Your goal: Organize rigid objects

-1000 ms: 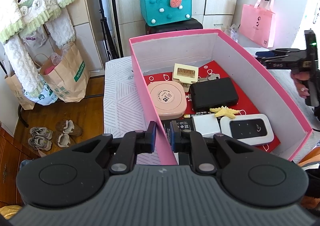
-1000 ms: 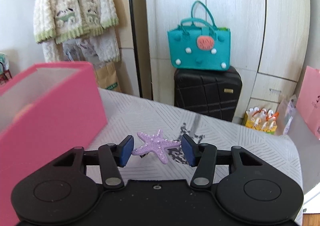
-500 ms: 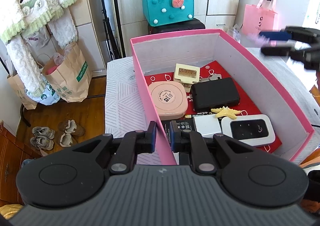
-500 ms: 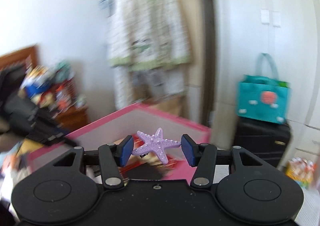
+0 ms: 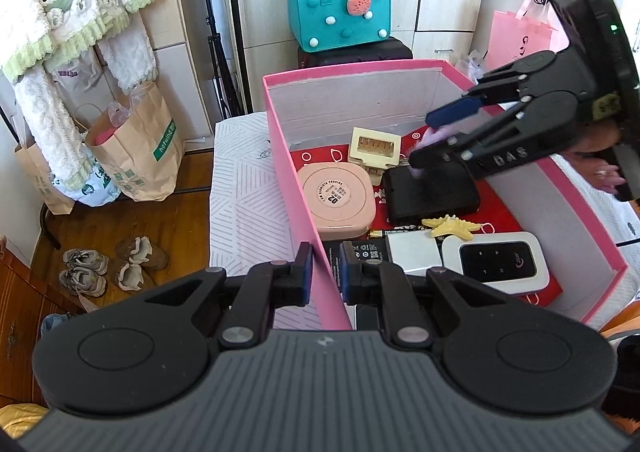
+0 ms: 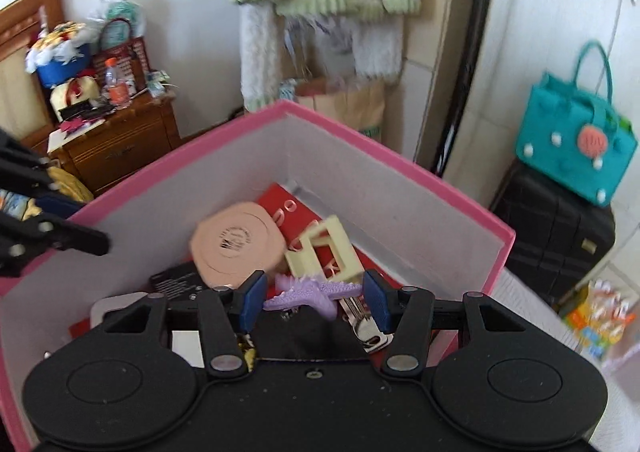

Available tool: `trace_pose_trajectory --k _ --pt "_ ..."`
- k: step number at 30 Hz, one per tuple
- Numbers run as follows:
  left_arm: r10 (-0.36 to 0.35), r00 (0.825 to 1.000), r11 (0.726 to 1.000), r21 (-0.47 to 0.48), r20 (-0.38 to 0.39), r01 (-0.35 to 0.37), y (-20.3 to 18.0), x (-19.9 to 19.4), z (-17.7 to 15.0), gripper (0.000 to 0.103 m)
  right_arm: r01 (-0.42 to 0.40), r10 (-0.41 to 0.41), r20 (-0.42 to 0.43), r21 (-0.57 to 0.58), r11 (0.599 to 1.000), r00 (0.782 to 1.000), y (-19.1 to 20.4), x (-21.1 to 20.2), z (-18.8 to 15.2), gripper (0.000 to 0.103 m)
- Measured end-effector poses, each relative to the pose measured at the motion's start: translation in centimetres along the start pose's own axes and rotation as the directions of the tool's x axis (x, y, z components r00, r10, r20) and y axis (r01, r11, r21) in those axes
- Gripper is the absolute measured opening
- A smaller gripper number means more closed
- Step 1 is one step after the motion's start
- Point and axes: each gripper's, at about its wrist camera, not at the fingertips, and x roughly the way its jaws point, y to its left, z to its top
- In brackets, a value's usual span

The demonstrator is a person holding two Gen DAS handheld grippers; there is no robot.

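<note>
Starfish (image 6: 308, 292) loose between just-widened right tool (image 6: 314, 302) pads, directly above pink box (image 5: 298, 187); left tool (image 5: 325, 272) clamping box wall.

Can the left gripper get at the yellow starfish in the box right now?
Probably not. The left gripper is shut on the pink box wall, and would first have to let go. The yellow starfish itself lies uncovered on the box floor, beyond the white block.
</note>
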Motion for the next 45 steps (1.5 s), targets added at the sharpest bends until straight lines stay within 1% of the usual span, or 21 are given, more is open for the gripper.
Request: trace_pose_trajectory --k 2,6,10,16,24,28,30,34,35,36,37,39,41,43,44,45 --pt "-0.001 1.0 1.0 -0.002 -0.002 0.001 0.1 0.0 0.0 0.013 0.028 -0.028 0.03 0.017 0.999 0.999 -0.2 -0.8 -0.3 0.064" --pt "-0.003 1.0 1.0 -0.004 -0.003 0.003 0.1 0.0 0.1 0.013 -0.014 0.006 0.101 0.076 0.997 0.995 -0.6 -3.6 -1.0 0.064" --pt "-0.002 1.0 1.0 -0.011 -0.001 0.002 0.1 0.0 0.1 0.013 -0.021 0.005 0.155 0.102 0.995 0.988 -0.3 -6.7 -2.1 0.066" --pt "0.007 1.0 1.0 -0.011 -0.001 -0.007 0.0 0.0 0.0 0.013 -0.05 0.021 0.161 0.18 0.982 0.987 -0.3 -9.4 -3.6 0.068" --pt "0.012 1.0 1.0 -0.006 -0.024 -0.012 -0.3 -0.4 0.2 0.013 -0.064 0.019 0.212 0.209 0.976 0.977 1.0 -11.6 -5.2 0.069" --pt "0.005 0.999 1.0 -0.028 -0.044 -0.006 0.0 -0.8 0.1 0.013 -0.043 -0.002 0.197 0.223 0.974 0.98 1.4 -12.2 -5.7 0.069" --pt "0.009 0.999 1.0 -0.022 -0.044 -0.01 -0.1 -1.4 0.1 0.013 -0.032 -0.014 0.199 0.228 0.973 0.98 1.5 -12.8 -5.8 0.069" --pt "0.046 0.999 0.999 0.002 -0.009 -0.046 -0.8 -3.5 0.0 0.014 -0.024 -0.034 0.231 0.244 0.969 0.972 2.1 -14.4 -6.4 0.071" --pt "0.048 0.999 0.999 -0.011 -0.005 -0.048 -0.8 -4.0 -0.1 0.017 -0.025 -0.036 0.238 0.247 0.969 0.971 2.3 -14.8 -6.5 0.072" --pt "0.041 0.999 0.999 -0.028 -0.006 -0.042 -0.8 -4.5 -0.1 0.025 -0.029 -0.033 0.244 0.247 0.969 0.969 2.4 -15.2 -6.7 0.073" --pt "0.035 0.999 0.998 -0.042 -0.005 -0.036 -0.8 -5.0 -0.2 0.028 -0.037 -0.027 0.25 0.245 0.969 0.968 2.6 -15.4 -6.9 0.073" --pt "0.054 0.999 0.998 -0.042 0.005 -0.053 -1.4 -5.9 -0.4 0.042 -0.045 -0.02 0.256 0.245 0.969 0.966 2.8 -15.9 -7.0 0.074" --pt "0.07 0.998 0.996 -0.047 0.006 -0.069 -2.0 -6.7 -0.6 0.051 -0.048 -0.017 0.257 0.242 0.969 0.966 3.2 -16.2 -7.1 0.075" --pt "0.055 0.998 0.997 -0.06 0.009 -0.054 -2.8 -7.5 -0.8 0.057 -0.046 -0.017 0.26 0.235 0.971 0.965 3.6 -16.7 -7.2 0.078" --pt "0.046 0.999 0.997 -0.07 0.013 -0.045 -3.0 -7.9 -0.8 0.062 -0.039 -0.022 0.256 0.231 0.972 0.966 3.8 -16.9 -7.1 0.082" --pt "0.037 0.999 0.996 -0.084 0.012 -0.036 -3.3 -8.2 -0.9 0.07 -0.018 -0.04 0.24 0.235 0.972 0.97 3.9 -17.0 -7.0 0.09"
